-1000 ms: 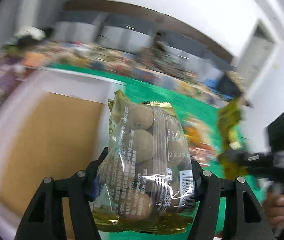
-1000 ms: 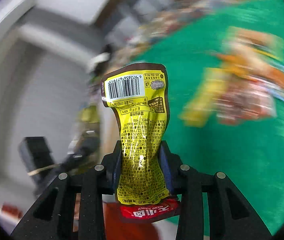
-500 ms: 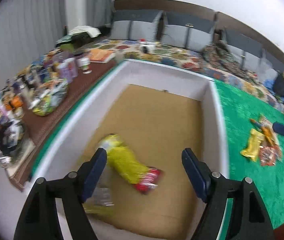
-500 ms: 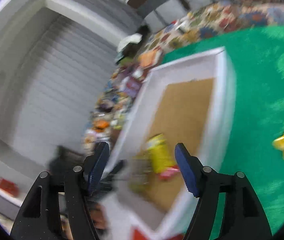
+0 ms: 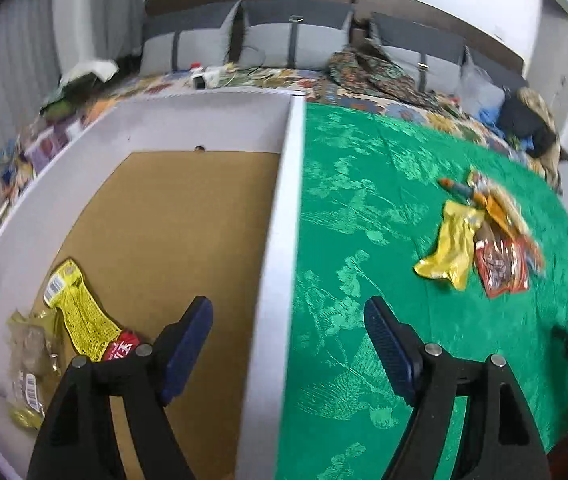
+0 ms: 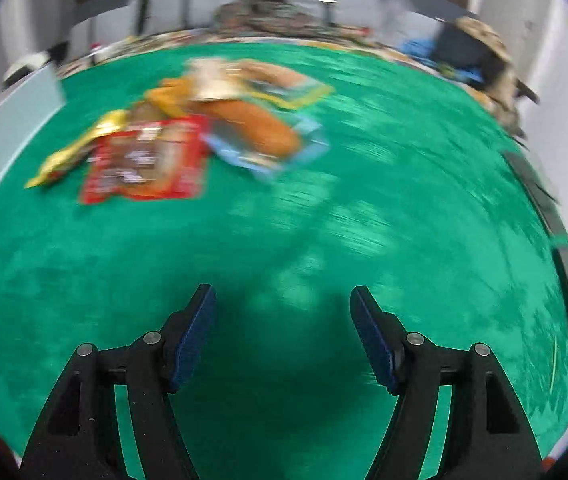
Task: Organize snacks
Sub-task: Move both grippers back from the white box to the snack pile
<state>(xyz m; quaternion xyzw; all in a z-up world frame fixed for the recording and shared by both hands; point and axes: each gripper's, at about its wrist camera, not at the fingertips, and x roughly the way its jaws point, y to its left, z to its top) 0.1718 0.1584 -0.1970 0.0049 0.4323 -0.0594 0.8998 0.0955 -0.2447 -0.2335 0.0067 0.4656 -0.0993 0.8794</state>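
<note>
left gripper (image 5: pixel 288 320): jaws apart, nothing between them, hanging over the white box's right wall.
right gripper (image 6: pixel 281 312): jaws apart and empty above the green cloth (image 6: pixel 324 240); view smeared by blur.
white box (image 5: pixel 284 208): brown cardboard floor, fills the left wrist view from 9 to 12 o'clock.
yellow packet (image 5: pixel 79 316): flat on the box floor at 8 o'clock, red end toward the left finger.
clear bag (image 5: pixel 29 364): just beside the yellow packet, in the box's near left corner, barcode up.
loose snacks (image 5: pixel 480 236): a pile on the cloth at 3 o'clock in the left wrist view, well apart from the box.
red packet (image 6: pixel 147 160): in the right wrist view at 10 o'clock, touching a gold packet (image 6: pixel 79 146); orange snack (image 6: pixel 255 126) beside it at 12 o'clock.
</note>
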